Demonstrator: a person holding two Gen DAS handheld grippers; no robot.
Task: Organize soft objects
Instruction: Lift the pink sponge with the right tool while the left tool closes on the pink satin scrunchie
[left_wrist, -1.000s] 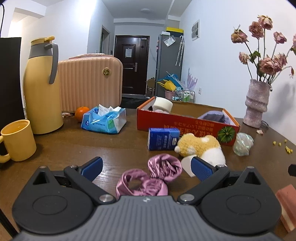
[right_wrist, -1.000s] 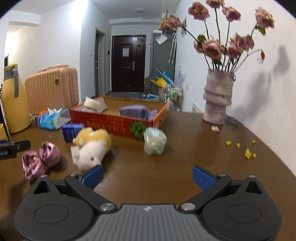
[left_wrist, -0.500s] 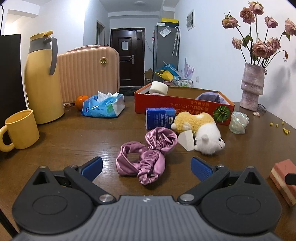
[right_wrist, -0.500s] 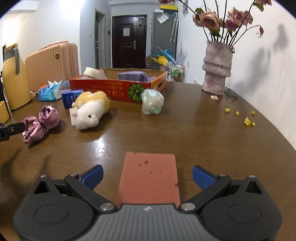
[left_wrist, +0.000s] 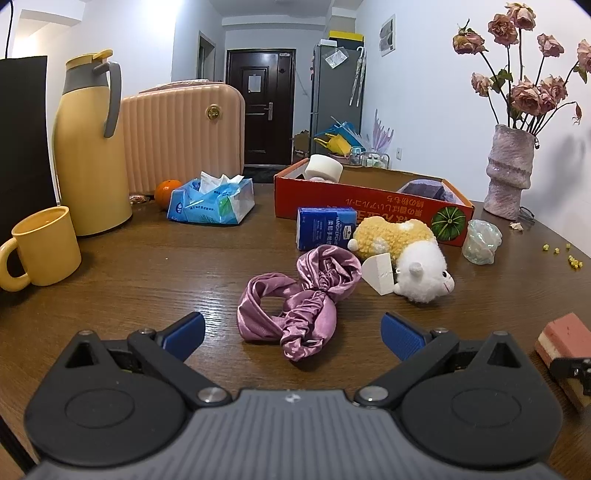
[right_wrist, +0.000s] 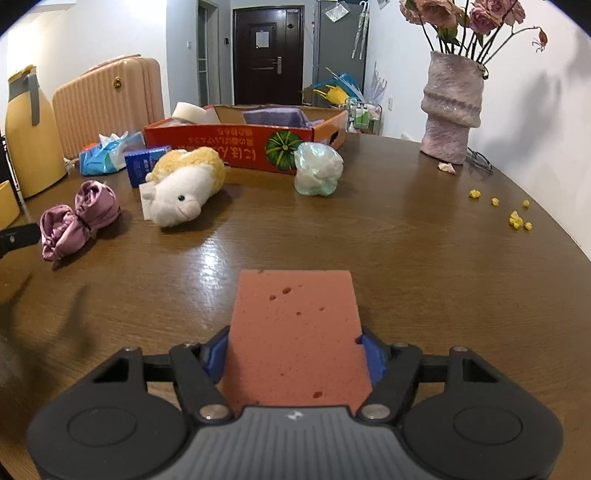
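Pinching the pink sponge (right_wrist: 295, 332) between the right hand-held gripper (right_wrist: 295, 345) pads so it could go to the red box (right_wrist: 236, 147) far ahead, I held the left hand-held gripper (left_wrist: 291, 332) spread wide, the satin scrunchie (left_wrist: 299, 299) lying just ahead on the surface (left_wrist: 147, 266), ready for straddling.

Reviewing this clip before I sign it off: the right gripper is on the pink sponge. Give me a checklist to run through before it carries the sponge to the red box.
1. Right gripper shut on pink sponge: ok, both pads press its sides.
2. Sponge lifted clear of table: cannot tell.
3. Room in red box: ok, open cardboard shows between the white roll and purple cloth.
4. Path to the box: not ok straight ahead; iridescent bag and plush toy stand before it.
5. Left gripper out of the way: ok, open, facing the purple scrunchie.
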